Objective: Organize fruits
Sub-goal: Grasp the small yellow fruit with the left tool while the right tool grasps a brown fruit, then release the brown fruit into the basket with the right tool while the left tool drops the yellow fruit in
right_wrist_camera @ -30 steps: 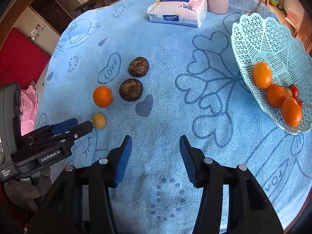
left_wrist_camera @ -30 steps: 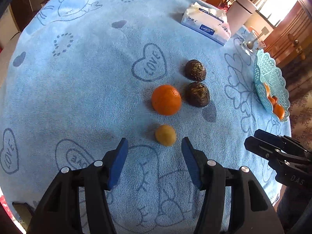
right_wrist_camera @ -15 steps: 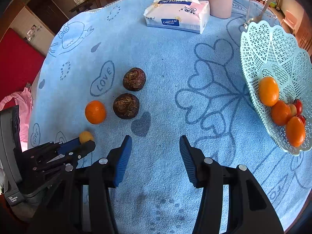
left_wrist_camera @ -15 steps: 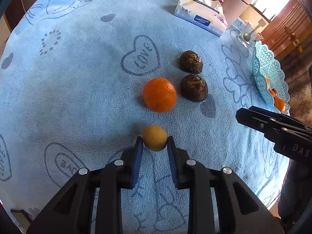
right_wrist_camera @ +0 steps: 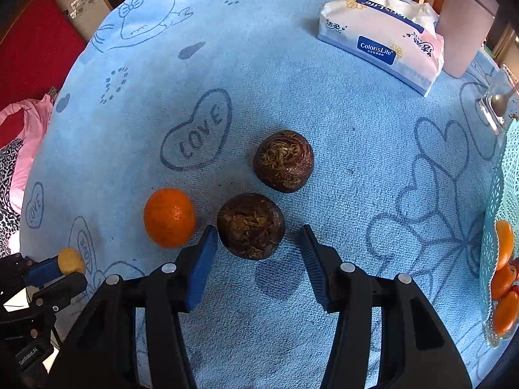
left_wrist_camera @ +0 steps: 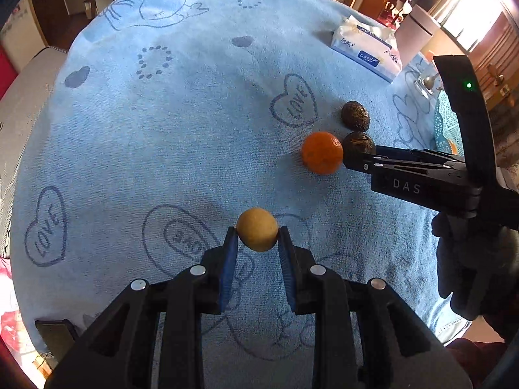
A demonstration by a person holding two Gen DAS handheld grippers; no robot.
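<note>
Two hand-held grippers work over the blue-towelled counter [left_wrist_camera: 162, 136]: the left hand-held gripper [left_wrist_camera: 257, 241] is clamped on a small yellow fruit [left_wrist_camera: 257, 233] near the front edge, while the right hand-held gripper [right_wrist_camera: 256, 243] stands apart around the nearer dark fruit [right_wrist_camera: 250, 225], beside an orange [right_wrist_camera: 169, 217], with the basket [right_wrist_camera: 501, 194] at the right edge.

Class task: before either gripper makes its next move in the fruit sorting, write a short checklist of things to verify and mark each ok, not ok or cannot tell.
1. Left gripper shut on the small yellow fruit: ok.
2. Yellow fruit lifted clear of the blue cloth: cannot tell.
3. Right gripper open: ok.
4. Near dark fruit centred between its fingertips: not ok, it sits toward the left one.
5. Orange outside the right jaws: ok.
6. Room in the mint basket: cannot tell, mostly out of frame.
</note>
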